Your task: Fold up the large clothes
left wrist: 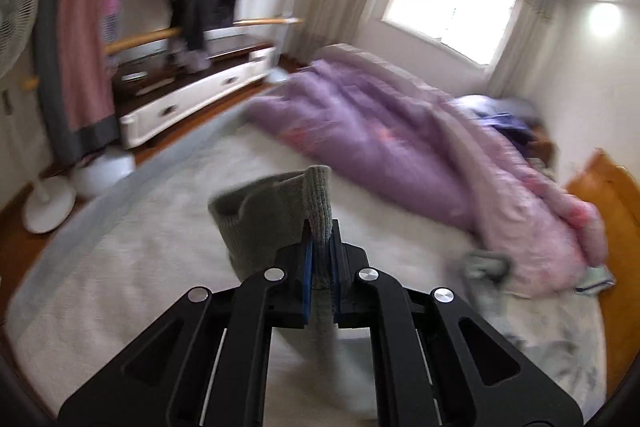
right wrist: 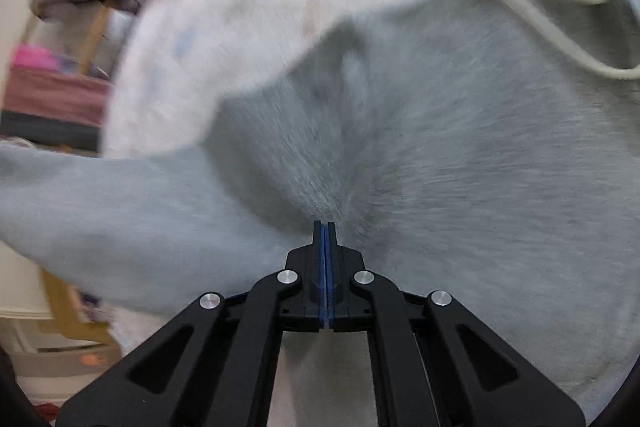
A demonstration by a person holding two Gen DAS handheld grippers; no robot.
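Left tongs (left wrist: 320,227) clamping grey ribbed cuff (left wrist: 319,199), purple quilt (left wrist: 360,131) behind

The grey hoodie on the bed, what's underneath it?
Under the grey hoodie lies the white bedsheet, visible beyond its edge. Whatever else lies directly beneath the fabric is covered and cannot be seen.

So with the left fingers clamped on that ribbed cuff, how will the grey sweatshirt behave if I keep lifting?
Probably floppy: from the left gripper the ribbed cuff folds over and the sleeve sags. The grey sweatshirt looks thick, so likely weighty enough to drag. Its fleecy surface should resist slipping, and the right gripper pinches the body.
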